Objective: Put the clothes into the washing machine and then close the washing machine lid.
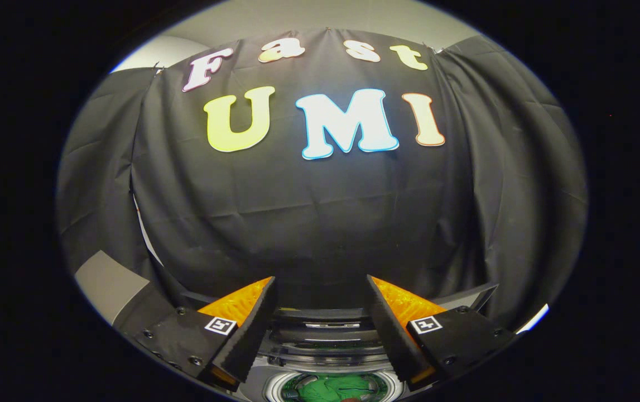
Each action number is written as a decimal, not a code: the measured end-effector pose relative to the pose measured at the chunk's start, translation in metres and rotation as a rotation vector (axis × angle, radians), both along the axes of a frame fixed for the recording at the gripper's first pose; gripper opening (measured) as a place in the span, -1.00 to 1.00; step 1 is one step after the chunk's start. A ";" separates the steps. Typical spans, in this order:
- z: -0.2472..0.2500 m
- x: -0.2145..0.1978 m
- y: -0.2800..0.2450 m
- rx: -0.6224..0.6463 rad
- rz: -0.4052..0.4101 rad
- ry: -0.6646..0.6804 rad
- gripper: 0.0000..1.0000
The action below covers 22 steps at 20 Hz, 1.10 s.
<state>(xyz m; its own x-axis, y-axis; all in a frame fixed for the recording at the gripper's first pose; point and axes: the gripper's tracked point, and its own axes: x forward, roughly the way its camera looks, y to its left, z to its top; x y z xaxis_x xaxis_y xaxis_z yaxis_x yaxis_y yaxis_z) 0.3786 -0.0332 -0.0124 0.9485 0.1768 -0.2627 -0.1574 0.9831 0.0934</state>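
Note:
My gripper (320,290) is open, its two fingers spread wide with nothing between them, raised toward the black cloth wall. Below and between the fingers lies the washing machine (325,340), seen from above, with its lid (331,312) raised at the back. In the round drum opening (275,385) a green piece of clothing (333,389) lies inside. The fingers hang above the machine and touch neither the lid nor the clothing.
The black cloth wall (320,212) hangs close behind the machine. A grey surface (105,282) shows to the left of the fingers, and a pale wall (308,17) rises above the cloth.

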 end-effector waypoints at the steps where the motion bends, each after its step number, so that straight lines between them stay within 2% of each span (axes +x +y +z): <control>1: -0.003 -0.002 0.001 -0.014 0.003 0.002 0.95; 7: -0.002 -0.018 0.001 -0.012 0.012 -0.052 0.96; 22: -0.010 -0.067 -0.001 -0.020 -0.011 -0.066 0.98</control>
